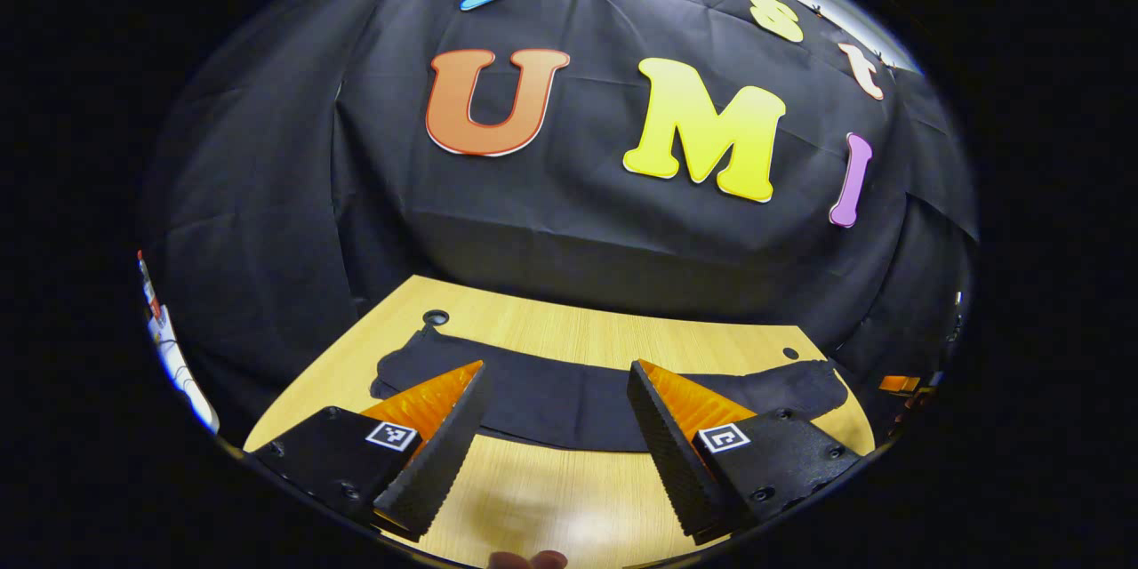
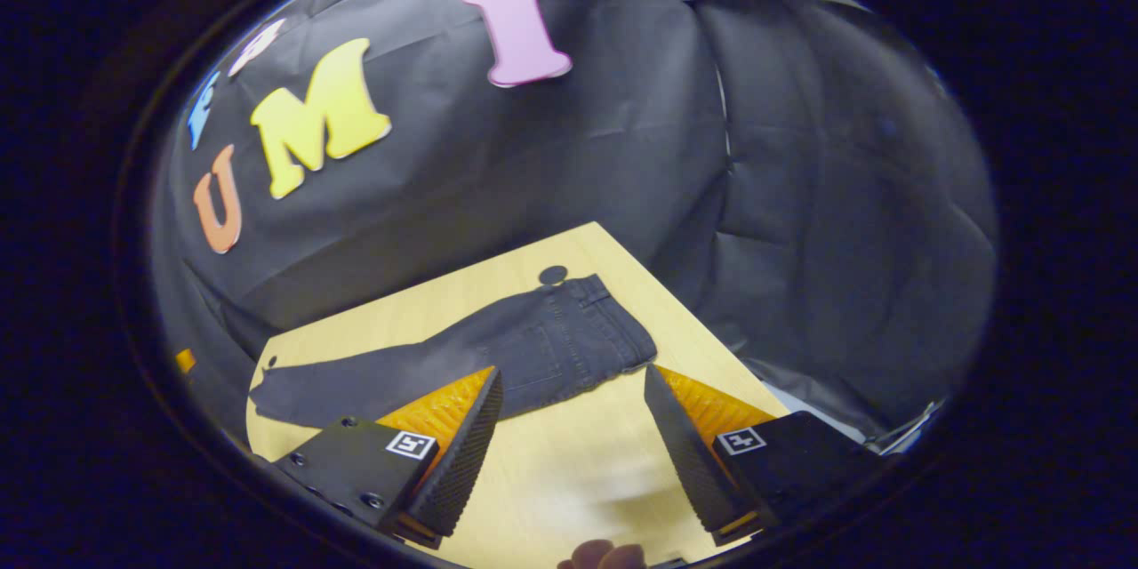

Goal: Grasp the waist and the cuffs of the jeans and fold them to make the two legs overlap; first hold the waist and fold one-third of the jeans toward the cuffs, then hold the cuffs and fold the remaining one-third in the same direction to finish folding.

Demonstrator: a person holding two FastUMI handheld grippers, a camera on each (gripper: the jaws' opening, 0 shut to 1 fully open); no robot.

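Two grippers, left (image 1: 558, 436) and right (image 2: 573, 444), jaws wide apart, empty — dark jeans (image 2: 533, 356) ahead on table (image 2: 569, 480), legs apparently overlapped — both thirds unfolded.

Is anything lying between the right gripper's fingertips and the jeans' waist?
No. In the right gripper view, bare wooden table separates the open right gripper from the jeans.

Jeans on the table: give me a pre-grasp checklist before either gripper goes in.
1. Jeans lie flat along the table: ok.
2. Waist end faces the right gripper: ok.
3. Left gripper open and empty: ok.
4. Right gripper open and empty: ok.
5. Legs already overlapped: cannot tell.
6. Cuffs free of snags: cannot tell.
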